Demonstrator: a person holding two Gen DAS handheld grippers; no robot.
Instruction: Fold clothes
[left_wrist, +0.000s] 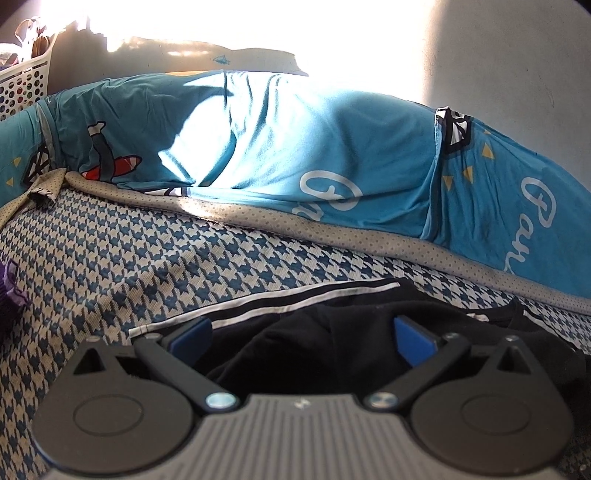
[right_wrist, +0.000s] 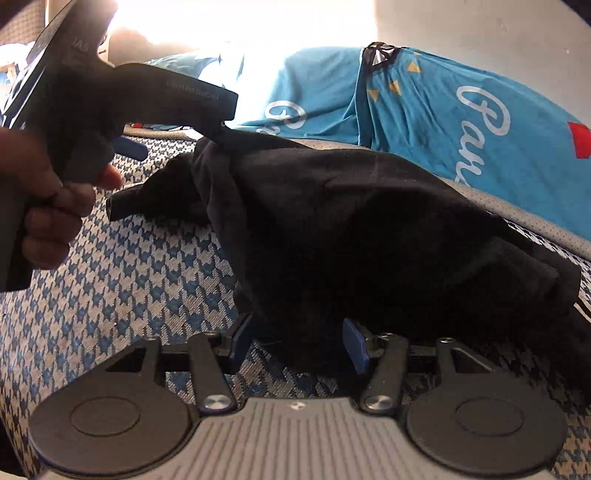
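Left gripper (left_wrist: 301, 332): you are keeping its jaws spread wide over the black garment (left_wrist: 295, 339); the blue pads (left_wrist: 190, 332) are standing clear of the cloth, pinching nothing.
Right gripper (right_wrist: 299, 339): its jaws are standing apart; a lower fold of the garment is hanging between the pads, which are not pressing on it.
Black garment: it is lying bunched on the houndstooth cover (right_wrist: 129, 295); in the right wrist view one corner is draping up against your left gripper's finger (right_wrist: 192, 99).
White-striped edge (left_wrist: 258, 306): it is running along the garment's far side in the left wrist view.
Your hand (right_wrist: 48, 206): it is gripping the left tool's handle.
Surroundings: a blue printed quilt (left_wrist: 295, 147) is lying behind; a white perforated basket (left_wrist: 26, 81) is sitting at far left.
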